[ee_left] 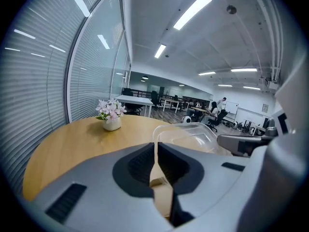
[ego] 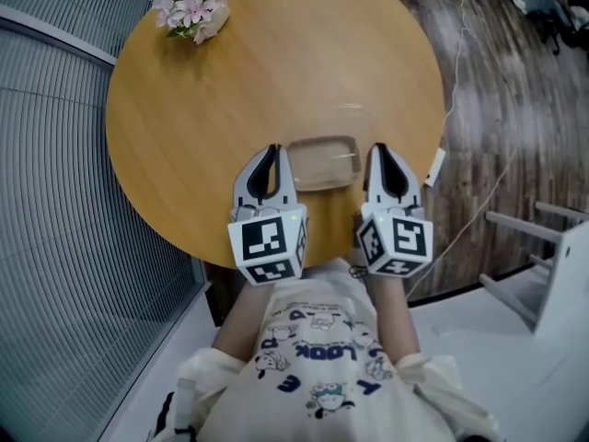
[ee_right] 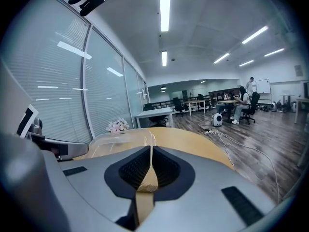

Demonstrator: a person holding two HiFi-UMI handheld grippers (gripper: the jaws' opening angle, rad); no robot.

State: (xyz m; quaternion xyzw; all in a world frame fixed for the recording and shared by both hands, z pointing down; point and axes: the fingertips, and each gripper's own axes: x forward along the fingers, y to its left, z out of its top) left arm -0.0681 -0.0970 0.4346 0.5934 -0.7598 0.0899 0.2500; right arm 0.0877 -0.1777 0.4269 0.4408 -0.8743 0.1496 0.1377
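Observation:
A clear plastic container [ego: 322, 160] lies on the round wooden table [ego: 202, 127], close to its near edge. My two grippers flank it. The left gripper [ego: 271, 152] is just left of it, jaws pressed together with nothing between them. The right gripper [ego: 385, 150] is just right of it, also shut and holding nothing. In the left gripper view the closed jaws [ee_left: 155, 146] point across the table, with the container [ee_left: 193, 134] ahead to the right. In the right gripper view the closed jaws [ee_right: 151, 149] have the container [ee_right: 113, 141] ahead to the left.
A small white vase of pink flowers [ego: 191, 7] stands at the table's far left edge. A glass wall with blinds [ego: 55, 228] runs along the left. A white chair [ego: 552, 274] and a cable [ego: 457, 81] are on the floor at right.

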